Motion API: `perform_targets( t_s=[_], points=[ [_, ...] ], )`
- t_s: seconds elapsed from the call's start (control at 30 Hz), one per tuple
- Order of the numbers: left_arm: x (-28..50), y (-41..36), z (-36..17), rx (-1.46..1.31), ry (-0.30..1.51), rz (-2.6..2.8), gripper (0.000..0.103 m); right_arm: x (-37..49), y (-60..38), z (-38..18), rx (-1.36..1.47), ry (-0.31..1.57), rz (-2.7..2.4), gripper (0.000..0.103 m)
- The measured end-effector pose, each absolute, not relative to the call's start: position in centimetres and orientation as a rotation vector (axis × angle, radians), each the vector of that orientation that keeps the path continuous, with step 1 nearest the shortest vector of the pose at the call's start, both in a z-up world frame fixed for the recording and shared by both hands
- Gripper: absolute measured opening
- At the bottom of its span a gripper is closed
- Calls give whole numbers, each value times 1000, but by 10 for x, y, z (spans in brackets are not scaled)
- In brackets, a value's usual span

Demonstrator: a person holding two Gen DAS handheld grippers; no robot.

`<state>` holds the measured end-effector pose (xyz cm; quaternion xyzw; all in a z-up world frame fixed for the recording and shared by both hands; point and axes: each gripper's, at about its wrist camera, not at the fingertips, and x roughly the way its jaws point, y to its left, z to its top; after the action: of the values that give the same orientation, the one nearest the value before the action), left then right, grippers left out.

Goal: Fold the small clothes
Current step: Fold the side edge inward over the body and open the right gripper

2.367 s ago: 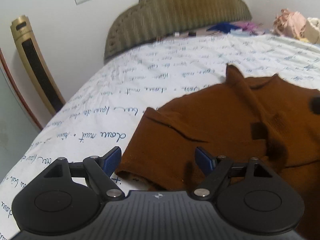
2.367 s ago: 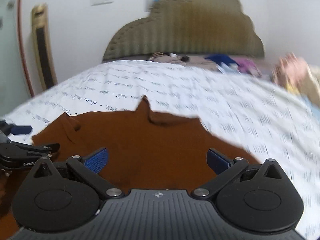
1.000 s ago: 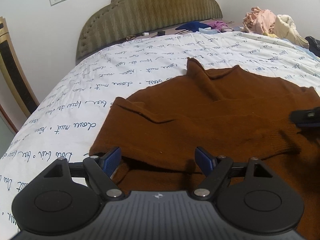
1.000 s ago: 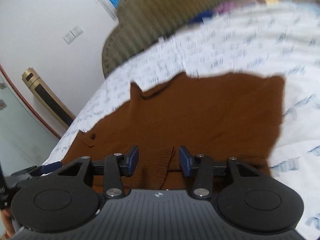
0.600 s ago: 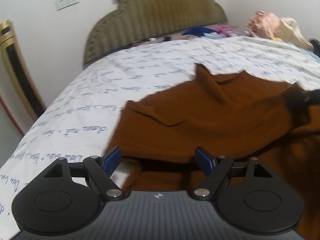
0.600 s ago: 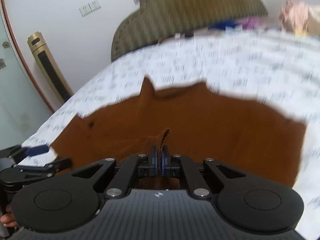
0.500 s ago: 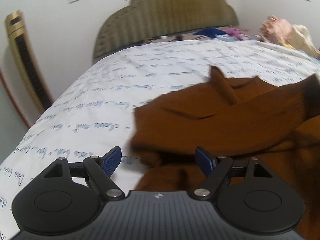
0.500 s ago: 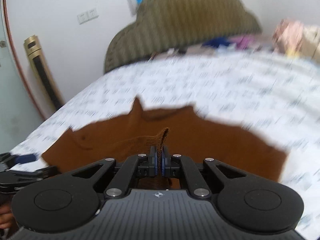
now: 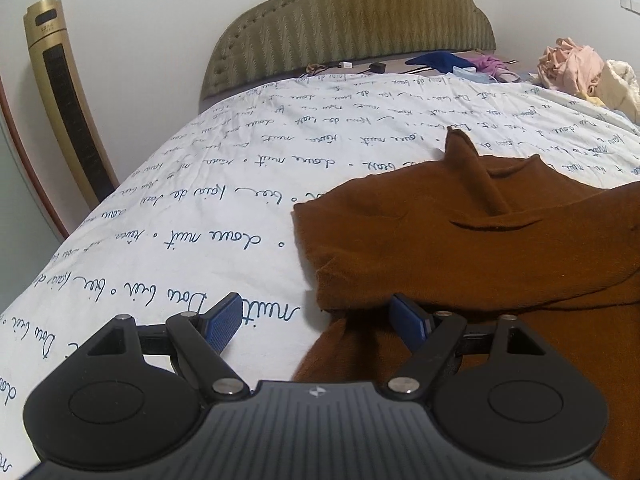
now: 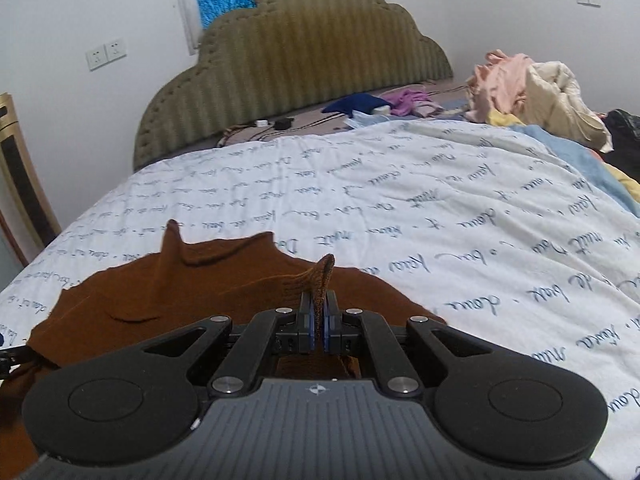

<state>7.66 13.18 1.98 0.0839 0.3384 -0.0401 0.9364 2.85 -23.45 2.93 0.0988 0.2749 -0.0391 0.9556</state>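
A brown knit garment (image 9: 460, 240) lies on the white bedsheet (image 9: 200, 220) printed with blue script. My left gripper (image 9: 316, 322) stands open over the garment's near left edge, with its right pad beside a fold and nothing pressed between the pads. In the right wrist view my right gripper (image 10: 318, 320) is shut on a ribbed edge of the brown garment (image 10: 160, 292), which sticks up between the blue pads. That edge is lifted, so the cloth drapes back toward the left. A tip of the left gripper shows at the far left edge there.
An olive padded headboard (image 9: 352, 20) stands at the far end, with small items and cables before it. A heap of pink and cream clothes (image 10: 532, 92) sits at the back right. A gold tower fan (image 9: 64, 96) stands left of the bed. White bedsheet (image 10: 480, 220) stretches right.
My right gripper shut on the garment's ribbed edge and rose, pulling the cloth up and over. The garment's left part slid right in the left wrist view, baring more sheet.
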Motion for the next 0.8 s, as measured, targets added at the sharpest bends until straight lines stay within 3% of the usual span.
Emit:
perform_targets(
  t_s=[0.23, 0.3, 0.33, 0.53, 0.63, 0.8],
  points=[
    [80, 129, 19, 172, 704, -78, 81, 24, -247, 18, 230, 623, -103, 9],
    [82, 126, 22, 163, 701, -94, 81, 27, -250, 9, 204, 645, -155, 20],
    [83, 123, 23, 167, 698, -104, 81, 27, -250, 7, 188, 641, -199, 32],
    [96, 100, 12, 230, 711, -106, 81, 19, -229, 5, 155, 603, -144, 38],
    [103, 96, -1, 239, 746, -91, 81, 30, -216, -11, 103, 691, -119, 49],
    [98, 97, -2, 247, 729, -85, 81, 22, -209, -13, 90, 674, -139, 54]
  ],
)
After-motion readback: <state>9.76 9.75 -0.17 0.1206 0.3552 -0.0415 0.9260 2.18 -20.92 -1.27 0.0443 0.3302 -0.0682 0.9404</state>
